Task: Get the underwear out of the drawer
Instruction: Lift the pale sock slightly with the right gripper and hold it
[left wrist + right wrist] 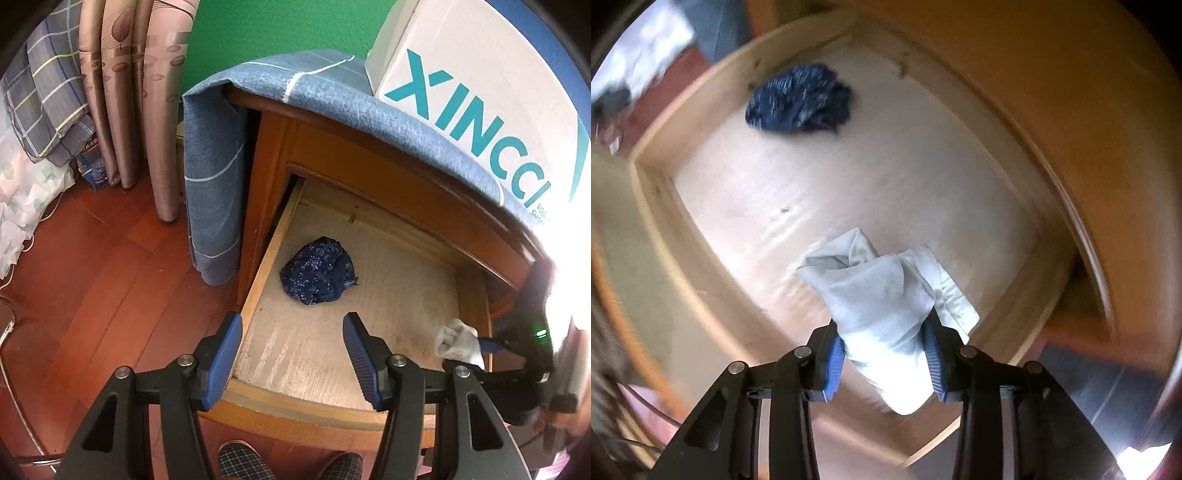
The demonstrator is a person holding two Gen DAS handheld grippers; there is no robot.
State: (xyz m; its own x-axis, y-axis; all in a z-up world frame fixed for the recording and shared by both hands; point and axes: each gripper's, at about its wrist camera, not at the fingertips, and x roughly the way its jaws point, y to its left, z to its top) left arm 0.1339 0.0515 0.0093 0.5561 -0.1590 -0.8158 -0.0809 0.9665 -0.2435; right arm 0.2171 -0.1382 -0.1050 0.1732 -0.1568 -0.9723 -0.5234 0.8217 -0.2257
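Note:
A wooden drawer (258,258) stands pulled out of a nightstand. On its pale floor near the left wall lies a crumpled dark blue patterned underwear (319,271), blurred in the right wrist view (799,99). My right gripper (886,336) is shut on a bunched white underwear (882,291), which hangs from its blue pads over the drawer's right side; in the left wrist view the white underwear (456,341) shows at the right gripper's (480,345) tips. My left gripper (291,332) hovers over the drawer's front left corner, jaws apart and holding nothing.
A blue cloth (218,177) drapes over the nightstand top, with a white shoebox (480,92) on it. Curtains (136,92) and a checked bag (48,92) stand to the left on the red wooden floor (92,277). Slippered feet (240,461) show below the drawer front.

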